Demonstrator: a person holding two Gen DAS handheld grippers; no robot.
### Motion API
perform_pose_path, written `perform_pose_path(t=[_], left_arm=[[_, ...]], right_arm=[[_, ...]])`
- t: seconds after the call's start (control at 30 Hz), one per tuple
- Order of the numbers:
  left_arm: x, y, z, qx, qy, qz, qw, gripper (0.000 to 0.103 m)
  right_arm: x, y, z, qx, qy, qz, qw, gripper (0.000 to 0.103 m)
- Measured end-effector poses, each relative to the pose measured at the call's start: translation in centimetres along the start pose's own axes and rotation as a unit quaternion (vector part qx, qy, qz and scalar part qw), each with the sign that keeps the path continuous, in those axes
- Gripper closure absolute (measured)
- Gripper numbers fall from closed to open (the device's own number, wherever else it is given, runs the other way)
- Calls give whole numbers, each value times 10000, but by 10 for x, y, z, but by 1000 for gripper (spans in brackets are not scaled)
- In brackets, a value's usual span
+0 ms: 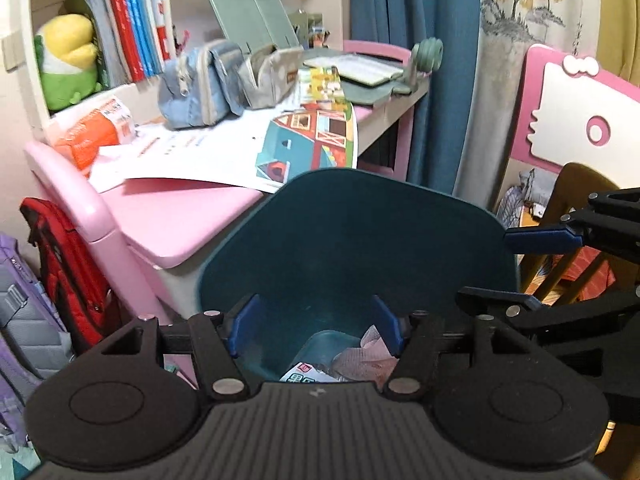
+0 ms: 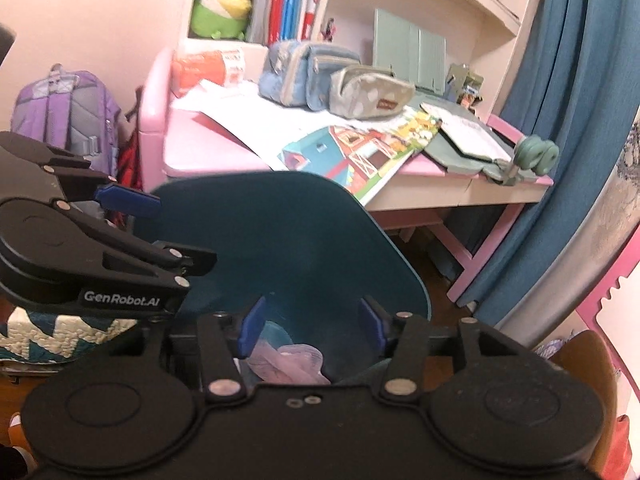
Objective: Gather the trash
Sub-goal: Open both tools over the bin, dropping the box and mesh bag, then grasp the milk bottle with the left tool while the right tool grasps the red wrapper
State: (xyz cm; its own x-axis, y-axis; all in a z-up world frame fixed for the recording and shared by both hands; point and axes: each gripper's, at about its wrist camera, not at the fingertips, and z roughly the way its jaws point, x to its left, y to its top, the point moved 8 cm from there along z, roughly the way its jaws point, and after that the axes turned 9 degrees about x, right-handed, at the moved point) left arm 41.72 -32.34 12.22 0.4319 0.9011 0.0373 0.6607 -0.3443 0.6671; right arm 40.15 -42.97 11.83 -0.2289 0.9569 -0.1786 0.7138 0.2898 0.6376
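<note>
Bedroom floor beside a pink desk [image 1: 180,216]. Both the left gripper [image 1: 316,326] and right gripper [image 2: 314,322] hang released and empty over the teal bin [image 1: 360,220], likely after dropping trash: crumpled wrappers [image 1: 360,356] lie inside. Papers [image 1: 224,156] remain on the desk beyond.

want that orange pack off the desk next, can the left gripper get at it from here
Probably yes. The left gripper is open and empty above the teal bin; the orange pack lies uncovered at the pink desk's near-left edge.
</note>
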Motion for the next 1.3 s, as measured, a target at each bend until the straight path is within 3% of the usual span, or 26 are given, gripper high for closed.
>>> perform_pose_path(t=[0.37, 0.5, 0.67, 0.77, 0.97, 1.17, 1.3], left_arm=[[31, -36, -80, -480, 120, -161, 9986, 38], [57, -62, -106, -626, 179, -313, 9974, 30], [98, -112, -131, -631, 349, -481, 9962, 29], [127, -147, -140, -621, 519, -641, 9947, 23], [178, -220, -134, -453, 757, -1000, 9911, 22], [216, -287, -105, -283, 810, -1284, 9880, 21], [233, -323, -75, -137, 761, -1405, 9871, 16]], right_arm=[[54, -1, -58, -431, 369, -123, 9983, 42], [90, -5, -67, -513, 719, -162, 9960, 39], [147, -20, -64, -474, 1162, -286, 9917, 30], [186, -35, -53, -388, 1453, -430, 9877, 25], [250, -61, -21, -210, 2027, -475, 9779, 10], [297, -95, 36, 309, 2270, -355, 9727, 4], [318, -117, 85, 606, 2184, -137, 9739, 3]])
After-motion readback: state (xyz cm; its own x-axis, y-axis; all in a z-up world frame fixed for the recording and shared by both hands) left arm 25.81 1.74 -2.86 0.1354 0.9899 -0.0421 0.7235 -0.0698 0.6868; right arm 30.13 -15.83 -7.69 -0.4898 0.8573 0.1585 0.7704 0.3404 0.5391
